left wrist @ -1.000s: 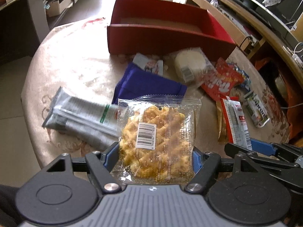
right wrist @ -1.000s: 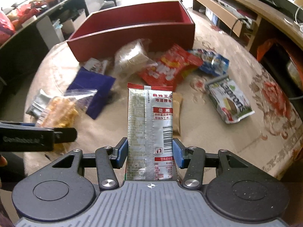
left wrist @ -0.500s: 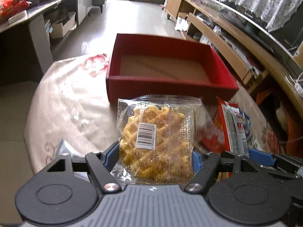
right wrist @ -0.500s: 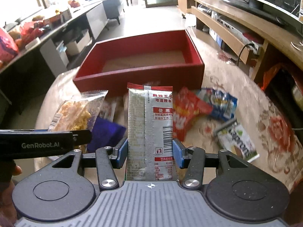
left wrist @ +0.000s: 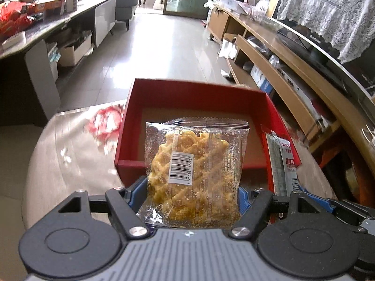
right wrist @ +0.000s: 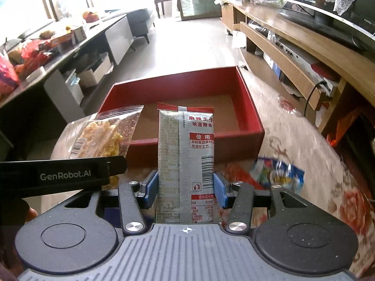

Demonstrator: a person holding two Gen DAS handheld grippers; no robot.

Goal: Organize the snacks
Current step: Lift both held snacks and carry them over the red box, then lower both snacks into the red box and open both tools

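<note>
My left gripper (left wrist: 192, 194) is shut on a clear bag of yellow twisted crackers (left wrist: 194, 173), held upright before the near wall of the red box (left wrist: 194, 93). My right gripper (right wrist: 185, 189) is shut on a silver and red spicy-strip packet (right wrist: 186, 159), also upright in front of the red box (right wrist: 250, 107). The box's brown floor shows no snacks. In the right wrist view the cracker bag (right wrist: 103, 135) and the left gripper's black finger (right wrist: 70, 175) sit at the left. The packet (left wrist: 281, 159) shows at the right of the left wrist view.
The box stands on a round table with a beige flowered cloth (right wrist: 316, 164). A blue snack bag (right wrist: 279, 173) and a red one (right wrist: 236, 171) lie on the cloth at the right. A wooden TV bench (right wrist: 304, 46) runs along the right, a grey counter (right wrist: 70, 46) along the left.
Both grippers have risen and moved forward toward the red box with their snacks. The loose snacks on the table have dropped out of view below.
</note>
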